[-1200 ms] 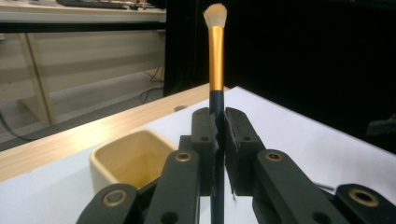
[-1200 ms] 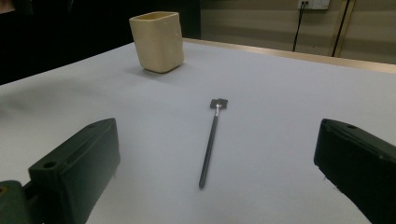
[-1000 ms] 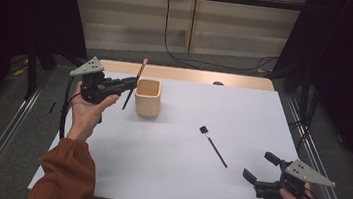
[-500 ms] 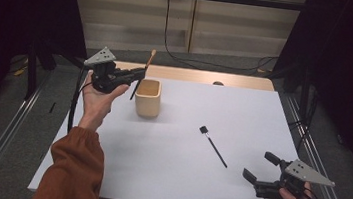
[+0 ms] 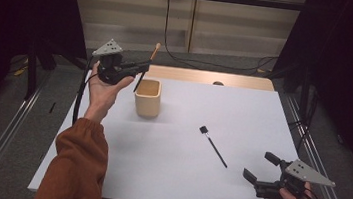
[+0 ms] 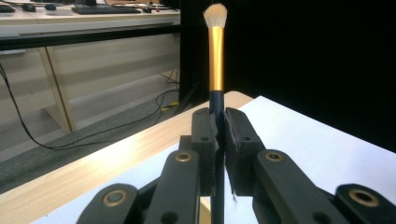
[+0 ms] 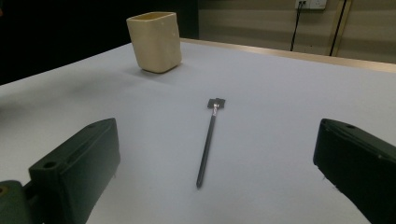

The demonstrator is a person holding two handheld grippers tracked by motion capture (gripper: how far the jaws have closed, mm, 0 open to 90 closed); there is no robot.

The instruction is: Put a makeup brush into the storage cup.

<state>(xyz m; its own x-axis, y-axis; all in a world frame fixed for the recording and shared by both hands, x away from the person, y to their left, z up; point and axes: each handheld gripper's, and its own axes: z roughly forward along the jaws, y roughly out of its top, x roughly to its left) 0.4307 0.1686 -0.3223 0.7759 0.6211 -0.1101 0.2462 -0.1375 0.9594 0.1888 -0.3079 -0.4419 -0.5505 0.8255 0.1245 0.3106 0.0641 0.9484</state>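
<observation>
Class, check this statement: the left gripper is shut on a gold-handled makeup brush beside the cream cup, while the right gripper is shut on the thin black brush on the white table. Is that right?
Not quite. The right gripper is open; the thin black brush lies loose on the white table ahead of its jaws, as the right gripper view shows. The left gripper is indeed shut on the makeup brush beside the cream cup.

We see a white bench (image 5: 243, 117) with a bare wooden strip along its far edge. A small black applicator (image 5: 213, 145) lies flat on the bench, well apart from the rest, its square head toward the far side. Behind the bench, cables (image 5: 179, 57) trail over the grey floor below a pale panelled wall.
</observation>
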